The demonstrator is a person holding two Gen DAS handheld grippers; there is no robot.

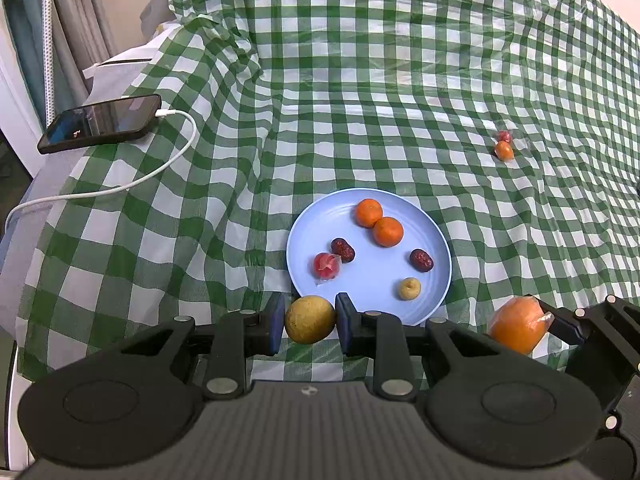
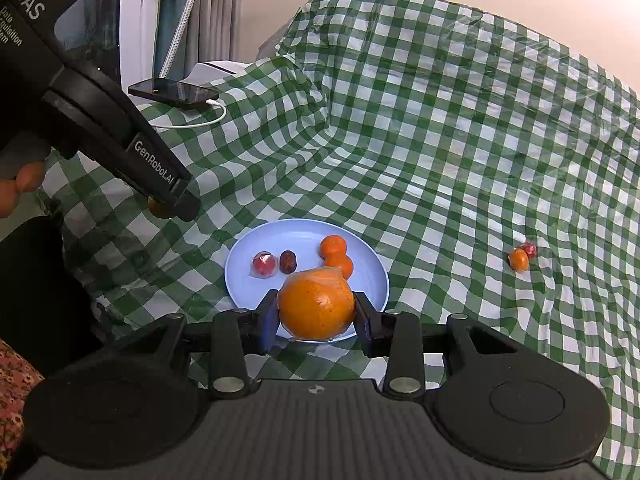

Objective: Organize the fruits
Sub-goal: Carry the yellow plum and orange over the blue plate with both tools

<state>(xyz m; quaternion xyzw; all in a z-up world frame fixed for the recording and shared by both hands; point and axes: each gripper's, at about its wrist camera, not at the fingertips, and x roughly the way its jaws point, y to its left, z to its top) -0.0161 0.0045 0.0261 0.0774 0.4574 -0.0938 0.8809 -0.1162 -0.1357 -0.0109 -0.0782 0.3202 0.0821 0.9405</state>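
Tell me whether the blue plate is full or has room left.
Room left. The blue plate holds six small fruits, with bare surface showing at its middle and left side.

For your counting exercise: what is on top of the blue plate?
On the blue plate: two small oranges, two red dates, a wrapped red fruit, a small yellow fruit. Its near rim is hidden behind the left gripper.

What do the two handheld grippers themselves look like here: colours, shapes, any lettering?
Both are matte black. The left gripper and right gripper have blue finger pads, silver pivot pins and round side discs. White lettering on the left gripper's body reads "GenRobot.AI" and "DAS".
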